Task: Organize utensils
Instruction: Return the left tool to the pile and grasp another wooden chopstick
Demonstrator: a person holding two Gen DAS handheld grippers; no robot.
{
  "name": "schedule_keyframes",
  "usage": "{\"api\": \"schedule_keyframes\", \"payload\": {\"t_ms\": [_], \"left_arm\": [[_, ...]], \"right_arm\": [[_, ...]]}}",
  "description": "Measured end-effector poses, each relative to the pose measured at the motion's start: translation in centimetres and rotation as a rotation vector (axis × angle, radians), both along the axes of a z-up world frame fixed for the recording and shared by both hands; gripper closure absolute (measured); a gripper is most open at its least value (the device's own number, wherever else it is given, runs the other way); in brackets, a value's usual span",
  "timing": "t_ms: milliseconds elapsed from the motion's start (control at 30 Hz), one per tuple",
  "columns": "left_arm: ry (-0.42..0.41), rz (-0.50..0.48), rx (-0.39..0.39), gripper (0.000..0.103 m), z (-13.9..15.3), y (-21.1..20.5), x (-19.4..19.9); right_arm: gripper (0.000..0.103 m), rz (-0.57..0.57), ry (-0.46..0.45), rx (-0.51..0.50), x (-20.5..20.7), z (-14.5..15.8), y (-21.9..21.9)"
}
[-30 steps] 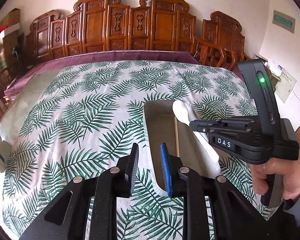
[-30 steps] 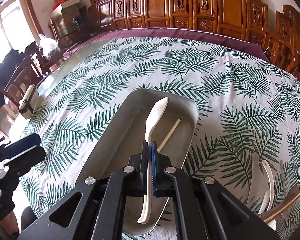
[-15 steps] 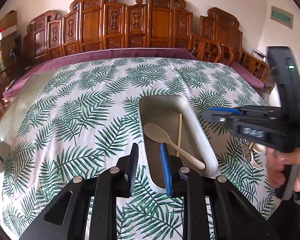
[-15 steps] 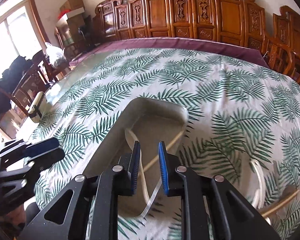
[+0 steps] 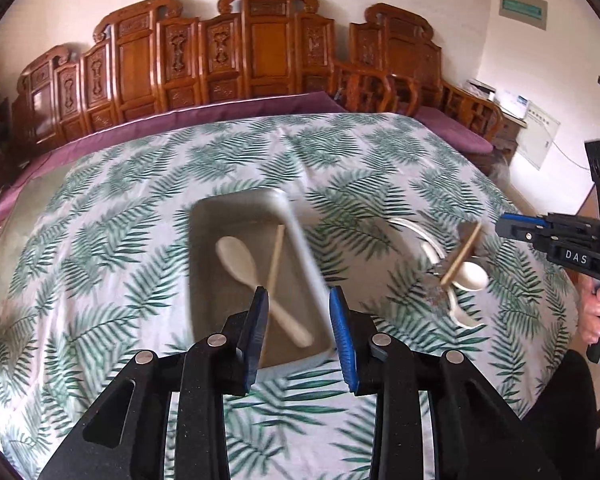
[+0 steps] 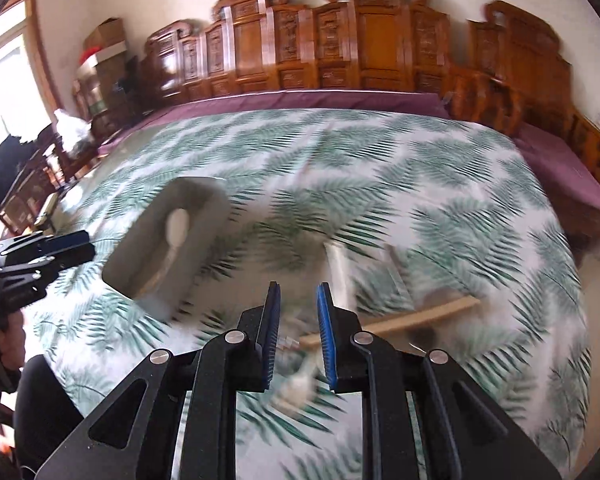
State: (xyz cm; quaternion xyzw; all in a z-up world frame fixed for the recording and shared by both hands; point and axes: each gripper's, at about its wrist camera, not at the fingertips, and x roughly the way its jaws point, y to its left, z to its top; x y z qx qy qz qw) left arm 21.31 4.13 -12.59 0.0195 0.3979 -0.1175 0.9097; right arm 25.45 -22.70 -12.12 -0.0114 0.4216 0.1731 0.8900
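Utensils: a white spoon (image 5: 256,280) and a chopstick (image 5: 275,262) lie crossed in the grey tray (image 5: 198,264), seen between the parted, empty fingers of the left gripper (image 5: 299,332). Right gripper (image 6: 298,334), likewise parted and empty, hovers over the loose pile of utensils (image 5: 458,270) on the leaf-print worktop (image 5: 112,240).

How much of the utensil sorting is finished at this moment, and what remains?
Done: a white spoon and a chopstick lie inside the grey tray. In hand: nothing; the left gripper and the right gripper are both open and empty, the right one over the pile of loose utensils on the tablecloth. Left: that pile, with more white spoons and a wooden piece.
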Motion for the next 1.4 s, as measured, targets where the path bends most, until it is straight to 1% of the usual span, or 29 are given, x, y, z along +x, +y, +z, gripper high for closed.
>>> {"api": "schedule_keyframes", "payload": {"t_ms": [67, 300, 433, 600, 767, 867, 1033, 1100, 1167, 1400], "left_arm": [[0.004, -0.015, -0.001, 0.073, -0.2, -1.3, 0.2], [0.033, -0.087, 0.005, 0.073, -1.3, -6.4, 0.8], [0.053, -0.137, 0.025, 0.073, -2.6, -9.6, 1.3], [0.082, -0.197, 0.047, 0.073, -4.3, -13.0, 2.1], [0.110, -0.256, 0.080, 0.073, -6.1, -16.0, 3.0], [0.124, -0.273, 0.102, 0.073, -6.9, -17.0, 3.4], [0.144, -0.290, 0.152, 0.073, -8.1, -18.2, 4.0], [0.144, -0.301, 0.170, 0.074, -8.3, -18.5, 4.1], [0.143, -0.315, 0.177, 0.079, -8.4, -18.8, 4.1], [0.137, -0.353, 0.246, 0.082, -9.1, -20.4, 4.0]], "right_arm": [[0.082, -0.031, 0.008, 0.012, -0.6, -0.5, -2.1], [0.082, -0.069, 0.023, 0.006, -1.7, -2.0, -5.4], [0.082, -0.074, 0.042, -0.009, -1.6, -2.7, -6.4], [0.082, -0.084, 0.036, -0.038, -1.4, -2.7, -7.3], [0.082, -0.106, 0.042, -0.024, -1.2, -2.8, -8.7], [0.082, -0.116, 0.049, -0.012, -0.9, -2.8, -9.2], [0.082, -0.116, 0.036, -0.031, -1.0, -2.6, -9.4], [0.082, -0.122, 0.039, -0.025, -0.9, -2.6, -9.7], [0.082, -0.121, 0.041, -0.026, -0.8, -2.7, -9.7], [0.082, -0.116, 0.045, -0.017, -0.8, -2.7, -9.5]]}}
